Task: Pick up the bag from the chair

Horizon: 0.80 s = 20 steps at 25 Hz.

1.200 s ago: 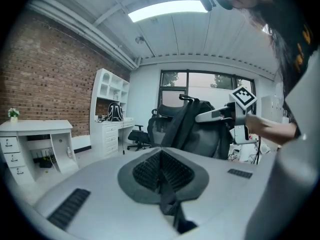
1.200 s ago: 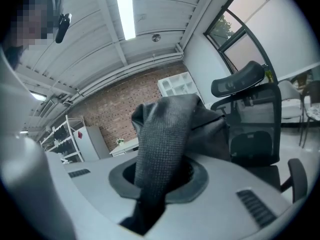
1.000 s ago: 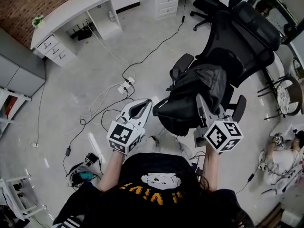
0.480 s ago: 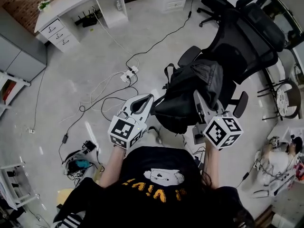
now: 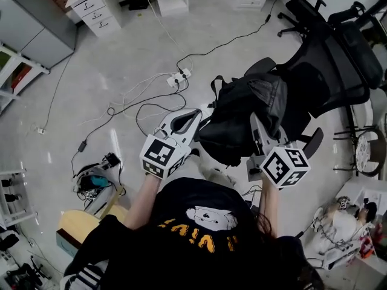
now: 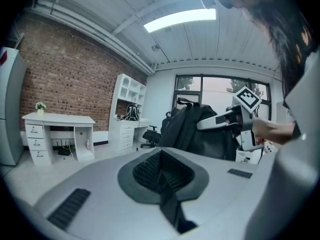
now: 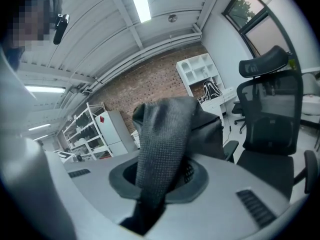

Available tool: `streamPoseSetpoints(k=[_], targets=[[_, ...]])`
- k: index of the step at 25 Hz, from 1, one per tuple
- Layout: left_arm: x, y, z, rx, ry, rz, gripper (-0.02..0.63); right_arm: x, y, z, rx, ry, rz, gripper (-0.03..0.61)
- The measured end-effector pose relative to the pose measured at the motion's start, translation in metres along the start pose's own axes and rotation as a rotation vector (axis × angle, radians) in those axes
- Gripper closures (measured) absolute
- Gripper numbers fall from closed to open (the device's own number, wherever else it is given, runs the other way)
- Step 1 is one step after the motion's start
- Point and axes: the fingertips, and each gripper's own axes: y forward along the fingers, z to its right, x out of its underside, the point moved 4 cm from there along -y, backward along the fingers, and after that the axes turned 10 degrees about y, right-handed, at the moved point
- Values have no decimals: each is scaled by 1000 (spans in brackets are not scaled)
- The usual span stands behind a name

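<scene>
A black backpack (image 5: 236,122) hangs in front of the black mesh office chair (image 5: 329,71), its top pulled toward me. My right gripper (image 5: 254,121) is shut on the bag's grey woven strap (image 7: 164,139), which fills the jaws of that gripper (image 7: 162,174) in the right gripper view; the bag's body (image 7: 209,129) and the chair (image 7: 270,114) lie behind it. My left gripper (image 5: 196,113) is beside the bag's left edge, shut with nothing between its pads (image 6: 150,166). From the left gripper view the backpack (image 6: 182,129) stands a short way ahead. Its bottom is hidden.
White cables and a power strip (image 5: 180,76) trail over the grey floor left of the bag. White desks with drawers (image 5: 97,5) line the far wall. A second office chair (image 5: 302,8) stands behind. Clutter (image 5: 94,183) lies at lower left, and a round stool (image 5: 364,153) stands at right.
Both grippers and the bag have drawn away from the chair's backrest toward me, with the strap still in the right gripper. The left gripper has stayed next to the bag.
</scene>
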Motion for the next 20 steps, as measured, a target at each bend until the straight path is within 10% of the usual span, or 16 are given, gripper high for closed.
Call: streamPoseSetpoints(k=[20], targets=[[-13, -12, 99, -92, 15, 15, 615, 51, -66, 25, -95, -43, -134, 525]])
